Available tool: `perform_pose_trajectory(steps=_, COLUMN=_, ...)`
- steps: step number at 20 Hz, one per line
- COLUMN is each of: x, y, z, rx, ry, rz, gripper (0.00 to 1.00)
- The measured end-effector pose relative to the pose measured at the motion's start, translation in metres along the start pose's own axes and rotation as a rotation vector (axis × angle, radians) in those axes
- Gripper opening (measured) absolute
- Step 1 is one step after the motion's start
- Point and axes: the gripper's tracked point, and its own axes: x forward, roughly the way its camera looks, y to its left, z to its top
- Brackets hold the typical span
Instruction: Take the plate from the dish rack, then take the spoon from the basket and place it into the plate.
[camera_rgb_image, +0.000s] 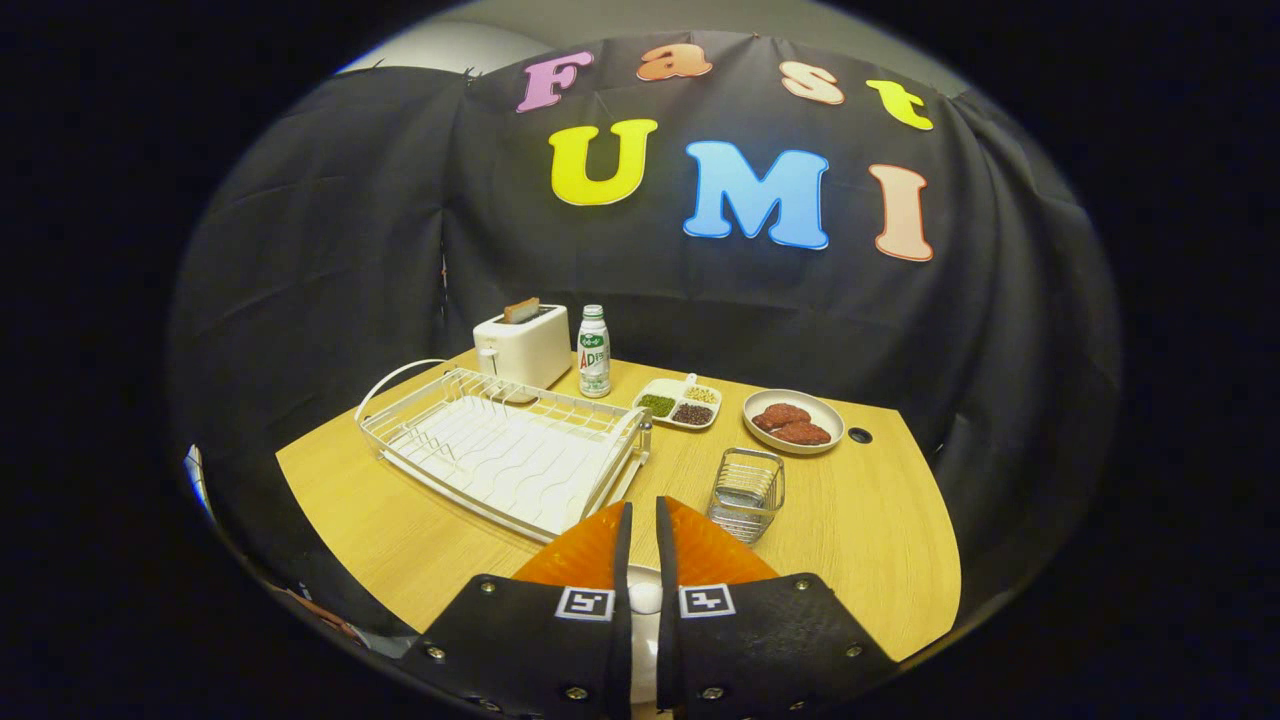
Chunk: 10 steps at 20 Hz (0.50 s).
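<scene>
The gripper hung just off the near right corner of the dish rack, its fingers drawn close with only a narrow slot between them. Whether they pinched anything I could not tell. Through that slot, low down, showed a white patch with a rounded pale lump on it. It may have been the plate with the spoon lying in it, but too little of it was visible to be sure.

The dish rack itself stood empty of dishes, so the plate had likely been lifted out already. Right of the rack's near corner sat the wire basket, upright, with no spoon handle rising above its rim. That fits a spoon already taken.

Behind the rack stood a toaster and a bottle. To the right of the rack's far end lay a sectioned tray, and further right a dish of brown food. All were well apart from the fingers.

Bare table ran along the rack's near side to the table's edge, open room for drawing back. The tighter lane lay between rack corner and basket.
</scene>
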Motion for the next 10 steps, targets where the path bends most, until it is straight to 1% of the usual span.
perform_pose_trajectory(steps=5, x=0.019, y=0.017, z=-0.009, rx=-0.025, ry=0.02, rz=0.036, gripper=0.09)
perform_pose_trajectory(steps=10, x=0.033, y=0.035, z=-0.017, rx=-0.021, ry=0.047, rz=0.076, gripper=0.1)
